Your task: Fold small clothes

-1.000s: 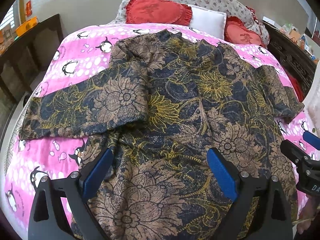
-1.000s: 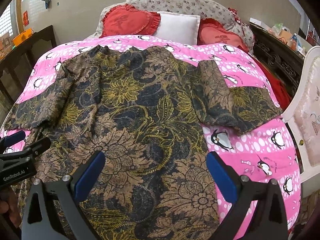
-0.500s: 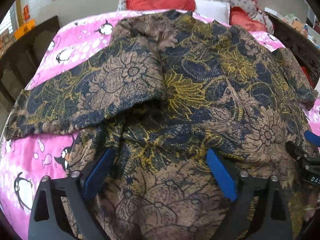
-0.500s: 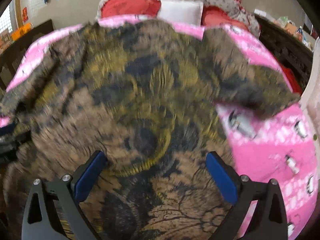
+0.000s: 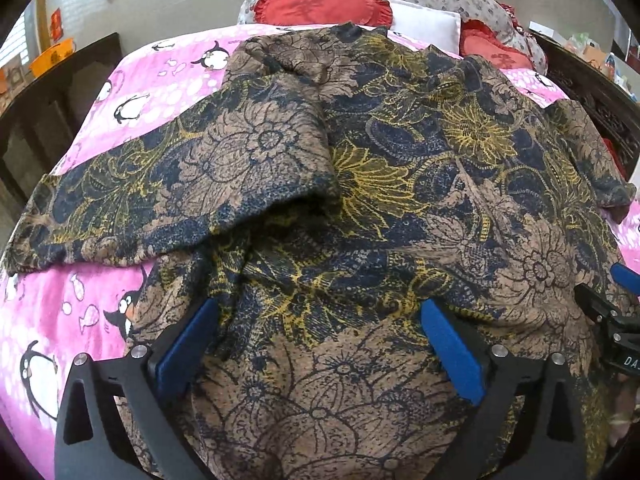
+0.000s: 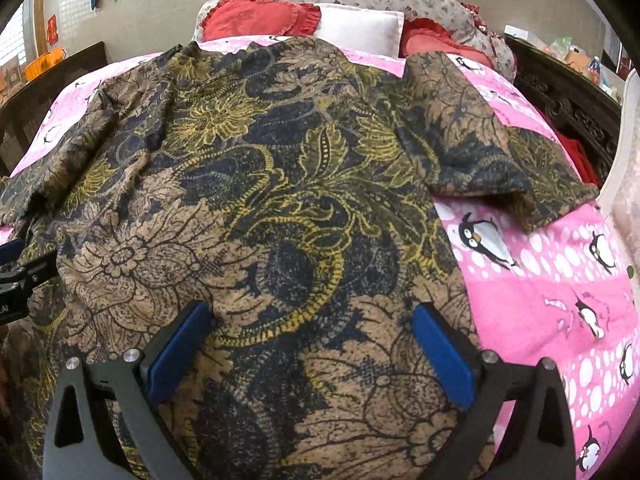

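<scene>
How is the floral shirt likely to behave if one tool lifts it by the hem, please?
The floral shirt probably sags limply: it already bunches in soft ridges. Its spread sleeve would likely trail behind. The textured knit looks grippy, not slippery.

The brown, navy and yellow flower-print cloth garment [image 5: 400,184] looks matt with a coarse, grainy knit-like weave, lying on a soft fleecy pink penguin-print bed cover [image 6: 552,280]. The left claw [image 5: 318,344] and right claw [image 6: 310,340] have matt black plastic arms, smooth blue pads and shiny metal screws. The dark carved wooden bed frame [image 6: 560,96] shows a slight sheen.
</scene>
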Motion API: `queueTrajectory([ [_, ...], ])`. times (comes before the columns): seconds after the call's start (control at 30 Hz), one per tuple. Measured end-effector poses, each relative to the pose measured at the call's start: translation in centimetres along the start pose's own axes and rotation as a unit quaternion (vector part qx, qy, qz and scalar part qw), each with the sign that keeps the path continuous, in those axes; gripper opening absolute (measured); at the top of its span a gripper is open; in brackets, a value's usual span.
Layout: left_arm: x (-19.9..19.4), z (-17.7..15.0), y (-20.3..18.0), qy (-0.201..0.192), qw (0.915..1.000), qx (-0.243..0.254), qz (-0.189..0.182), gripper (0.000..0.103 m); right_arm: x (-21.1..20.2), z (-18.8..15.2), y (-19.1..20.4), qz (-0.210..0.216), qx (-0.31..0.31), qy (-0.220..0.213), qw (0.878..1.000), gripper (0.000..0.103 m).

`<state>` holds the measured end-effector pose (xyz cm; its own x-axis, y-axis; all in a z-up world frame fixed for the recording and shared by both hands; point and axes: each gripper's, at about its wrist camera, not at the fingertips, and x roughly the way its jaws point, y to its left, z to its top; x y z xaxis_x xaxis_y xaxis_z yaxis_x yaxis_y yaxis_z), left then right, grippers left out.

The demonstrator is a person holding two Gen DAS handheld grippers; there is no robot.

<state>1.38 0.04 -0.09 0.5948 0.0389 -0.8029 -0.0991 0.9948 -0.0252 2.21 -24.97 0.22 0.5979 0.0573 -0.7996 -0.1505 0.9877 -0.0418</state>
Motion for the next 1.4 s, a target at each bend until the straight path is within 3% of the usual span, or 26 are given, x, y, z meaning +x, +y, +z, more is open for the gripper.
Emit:
queueTrajectory([
  [0.4, -0.4, -0.3, 0.6, -0.003, 0.9998, -0.007, -0.016, 0.087, 0.0, 0.0, 0.2, -0.007, -0.003, -0.002, 1.000, 0.103],
  [0.53, -3.2, -0.1, 2.1, -0.009, 0.9964, -0.032, -0.078, 0.086, 0.0, -0.1, 0.2, -0.010, -0.004, -0.002, 1.000, 0.103],
  [0.6, -5.1, 0.2, 3.7, -0.028, 0.9952, -0.040, -0.085, 0.086, 0.1, 0.0, 0.4, -0.011, -0.006, -0.003, 1.000, 0.103],
  [0.73, -8.7, 1.1, 10.8, -0.071, 0.9894, -0.106, -0.070, 0.086, 0.0, -0.1, 0.4, -0.012, -0.006, -0.004, 1.000, 0.103],
  [0.87, -10.0, 1.5, 20.4, -0.094, 0.9763, -0.189, -0.045, 0.086, 0.0, -0.1, 0.4, -0.012, -0.006, -0.004, 1.000, 0.103],
  [0.97, -7.8, 0.8, 27.3, -0.073, 0.9578, -0.276, -0.034, 0.086, 0.0, -0.1, 0.4, -0.012, -0.006, -0.004, 1.000, 0.103],
  [1.03, -6.0, 0.1, 29.3, -0.037, 0.9460, -0.318, -0.048, 0.079, 0.0, -0.1, 0.4, -0.012, -0.006, -0.004, 1.000, 0.103],
  [1.1, -4.7, -0.4, 29.4, -0.022, 0.9377, -0.335, -0.088, 0.074, 0.0, -0.1, 0.4, -0.012, -0.006, -0.004, 1.000, 0.103],
  [1.27, -3.4, -0.4, 28.6, -0.021, 0.9367, -0.335, -0.099, 0.071, 0.0, -0.1, 0.5, -0.013, -0.006, -0.005, 1.000, 0.103],
  [1.37, -3.4, 0.8, 28.5, -0.023, 0.9395, -0.329, -0.092, 0.049, 0.0, -0.1, 0.5, -0.014, -0.007, -0.005, 1.000, 0.103],
  [1.4, -3.3, 1.1, 28.5, -0.021, 0.9420, -0.322, -0.093, 0.035, 0.0, -0.1, 0.5, -0.014, -0.007, -0.005, 1.000, 0.103],
])
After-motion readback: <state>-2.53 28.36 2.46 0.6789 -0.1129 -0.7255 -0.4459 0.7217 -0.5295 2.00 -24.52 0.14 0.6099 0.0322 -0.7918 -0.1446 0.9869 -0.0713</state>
